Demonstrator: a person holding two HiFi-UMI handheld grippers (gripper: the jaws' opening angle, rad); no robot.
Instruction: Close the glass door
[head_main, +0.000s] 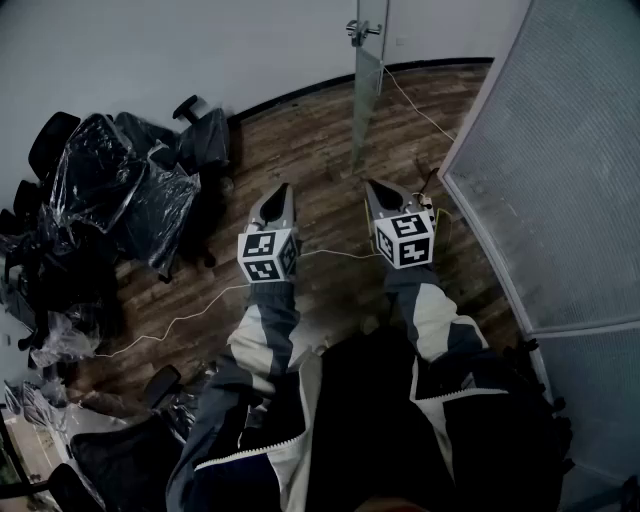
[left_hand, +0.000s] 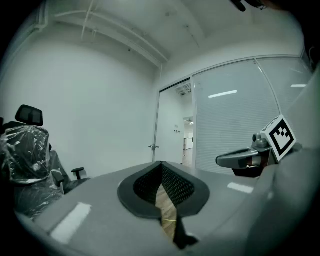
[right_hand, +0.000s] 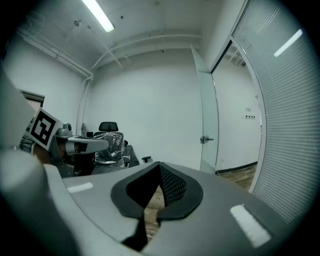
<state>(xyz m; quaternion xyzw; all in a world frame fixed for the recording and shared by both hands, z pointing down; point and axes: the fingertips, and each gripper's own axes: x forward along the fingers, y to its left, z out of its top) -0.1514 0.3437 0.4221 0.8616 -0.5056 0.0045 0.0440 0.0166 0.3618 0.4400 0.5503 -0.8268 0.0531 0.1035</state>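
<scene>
The glass door (head_main: 367, 90) stands open, its edge turned toward me, with a metal handle (head_main: 358, 30) near the top of the head view. In the right gripper view the door (right_hand: 209, 110) and its handle (right_hand: 206, 139) are ahead and to the right, well out of reach. My left gripper (head_main: 281, 188) and right gripper (head_main: 372, 185) are held side by side over the wood floor, both pointing toward the door. Each is shut with nothing in it: left gripper (left_hand: 161, 163), right gripper (right_hand: 159, 164). The door handle (left_hand: 154, 146) shows far ahead in the left gripper view.
A frosted glass wall (head_main: 560, 150) runs along the right. Office chairs wrapped in plastic (head_main: 120, 190) crowd the left side. A thin white cable (head_main: 200, 308) trails across the floor (head_main: 320, 130), and another cable runs toward the door's foot.
</scene>
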